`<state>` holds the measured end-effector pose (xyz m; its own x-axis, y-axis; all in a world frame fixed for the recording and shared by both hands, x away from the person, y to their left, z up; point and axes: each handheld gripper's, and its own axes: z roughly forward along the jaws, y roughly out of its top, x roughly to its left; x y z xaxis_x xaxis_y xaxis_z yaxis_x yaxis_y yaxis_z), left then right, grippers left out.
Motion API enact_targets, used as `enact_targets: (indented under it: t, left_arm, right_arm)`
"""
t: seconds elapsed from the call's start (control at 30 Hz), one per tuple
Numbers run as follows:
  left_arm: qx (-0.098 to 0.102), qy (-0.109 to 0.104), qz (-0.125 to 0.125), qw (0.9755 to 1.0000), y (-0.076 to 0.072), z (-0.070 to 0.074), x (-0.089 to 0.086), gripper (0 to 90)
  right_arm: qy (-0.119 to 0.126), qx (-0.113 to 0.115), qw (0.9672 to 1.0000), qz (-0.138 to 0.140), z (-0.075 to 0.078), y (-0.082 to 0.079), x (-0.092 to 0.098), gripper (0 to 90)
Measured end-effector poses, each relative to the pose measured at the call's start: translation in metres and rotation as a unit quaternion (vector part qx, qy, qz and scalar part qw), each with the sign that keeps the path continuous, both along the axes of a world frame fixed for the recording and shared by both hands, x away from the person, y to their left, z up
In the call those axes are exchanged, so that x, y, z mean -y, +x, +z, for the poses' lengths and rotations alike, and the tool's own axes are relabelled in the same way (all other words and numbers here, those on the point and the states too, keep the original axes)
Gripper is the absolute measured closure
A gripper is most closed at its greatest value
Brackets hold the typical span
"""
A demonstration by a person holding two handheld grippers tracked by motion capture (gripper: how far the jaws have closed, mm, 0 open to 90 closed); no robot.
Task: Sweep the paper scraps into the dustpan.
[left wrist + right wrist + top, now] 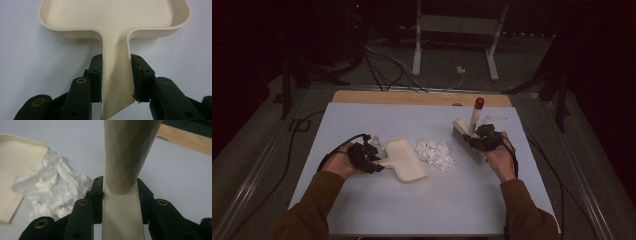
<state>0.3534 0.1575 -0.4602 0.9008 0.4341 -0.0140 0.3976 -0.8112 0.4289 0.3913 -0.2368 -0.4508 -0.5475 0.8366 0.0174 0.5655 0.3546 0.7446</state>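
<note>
Paper scraps (435, 153) lay heaped mid-bench between the cream dustpan (404, 160), whose handle the left tongs (371, 161) clamped, and the brush (468, 142), whose handle the right tongs (484, 137) clamped. Sweeping well probably meant keeping the pan's open lip flat on the bench (377, 210) just beside the heap and drawing the bristles low and slowly toward it, so light scraps would not scatter. Nothing else lay between brush and heap; cables trailed from both tongs, and a wooden strip (422, 97) edged the far side.
</note>
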Motion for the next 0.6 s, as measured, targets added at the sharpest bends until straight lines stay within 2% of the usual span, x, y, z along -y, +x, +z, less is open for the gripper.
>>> enact_targets:
  t: [0.1,0.23,0.4,0.6]
  left_arm:
    - [0.001,0.001,-0.002,1.0,0.002,0.0,0.002,66.2]
    - [-0.003,0.002,-0.003,1.0,0.004,-0.002,0.004,66.2]
    - [-0.004,0.0,-0.003,1.0,0.005,-0.004,0.006,66.1]
    - [-0.003,0.002,-0.006,1.0,0.006,-0.005,0.009,66.1]
  right_arm:
    - [0.003,0.004,1.0,0.007,0.002,0.007,-0.007,66.7]
    - [-0.004,0.002,0.9998,0.018,-0.003,0.014,-0.018,66.7]
    - [-0.015,0.007,0.9986,0.05,-0.009,0.017,-0.033,66.7]
    - [-0.033,0.006,0.9957,0.086,-0.015,0.017,-0.05,66.7]
